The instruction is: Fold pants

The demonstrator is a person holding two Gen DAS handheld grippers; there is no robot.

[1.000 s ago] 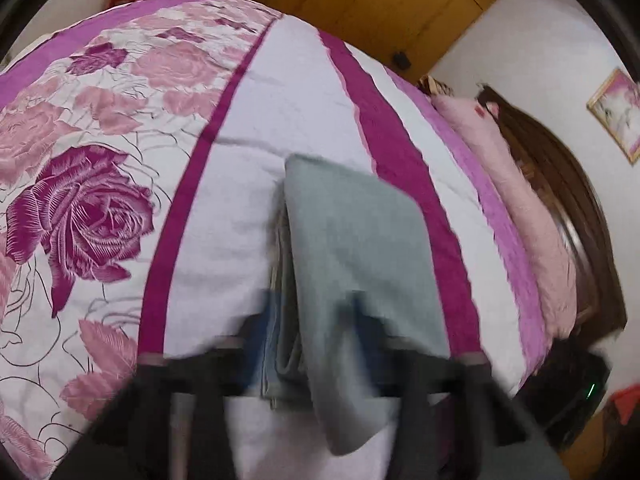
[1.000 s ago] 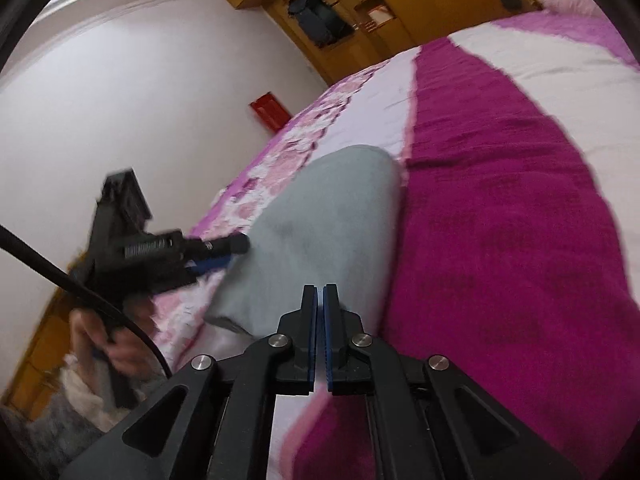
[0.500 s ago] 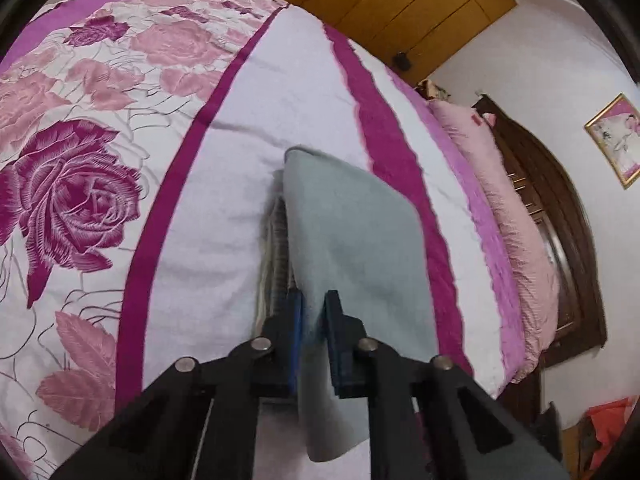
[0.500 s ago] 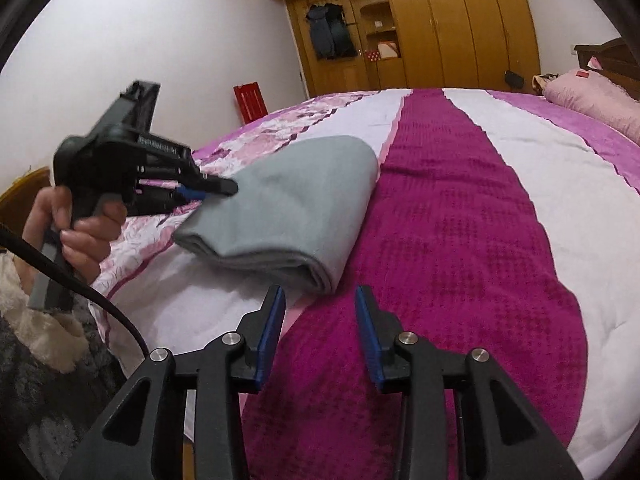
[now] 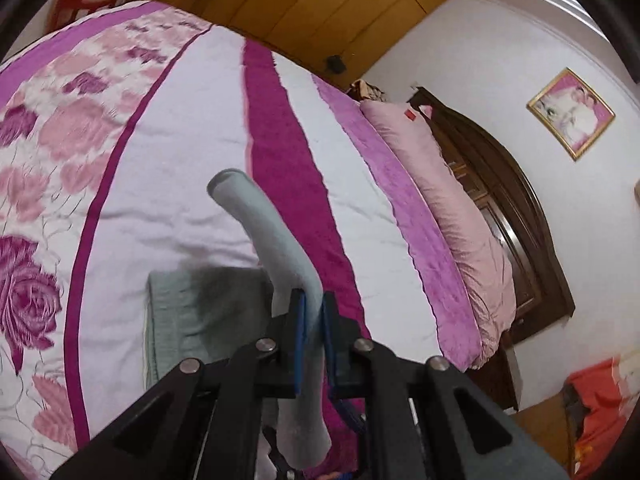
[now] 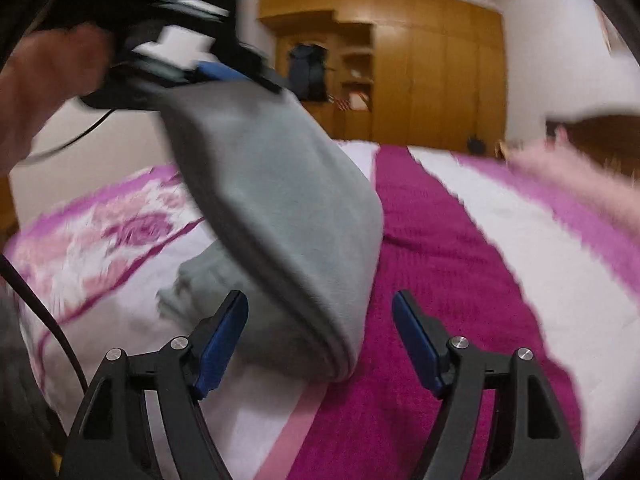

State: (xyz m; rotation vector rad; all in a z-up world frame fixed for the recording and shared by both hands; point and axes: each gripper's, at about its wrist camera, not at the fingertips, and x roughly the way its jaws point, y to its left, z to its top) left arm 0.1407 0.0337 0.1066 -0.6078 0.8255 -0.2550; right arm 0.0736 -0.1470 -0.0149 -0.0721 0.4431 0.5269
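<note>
The grey pants (image 5: 276, 248) are folded on the bed. My left gripper (image 5: 314, 312) is shut on the top layer and holds it lifted on edge above a lower grey layer (image 5: 200, 312) that lies flat on the bedspread. In the right wrist view the lifted pants (image 6: 280, 208) hang from the left gripper (image 6: 224, 76) at the upper left, their fold reaching down between my fingers. My right gripper (image 6: 320, 332) is open wide and holds nothing, low over the bed at the pants' lower edge.
The bed has a white, magenta and rose-print bedspread (image 5: 132, 168). A long pink pillow (image 5: 440, 208) lies along the dark wooden headboard (image 5: 516, 208). Wooden wardrobes (image 6: 420, 72) stand at the far wall. A red item (image 5: 600, 404) lies beside the bed.
My left gripper closed on the pants' top layer and lifted it off the bed. My right gripper opened from shut to wide and moved up under the lifted fold.
</note>
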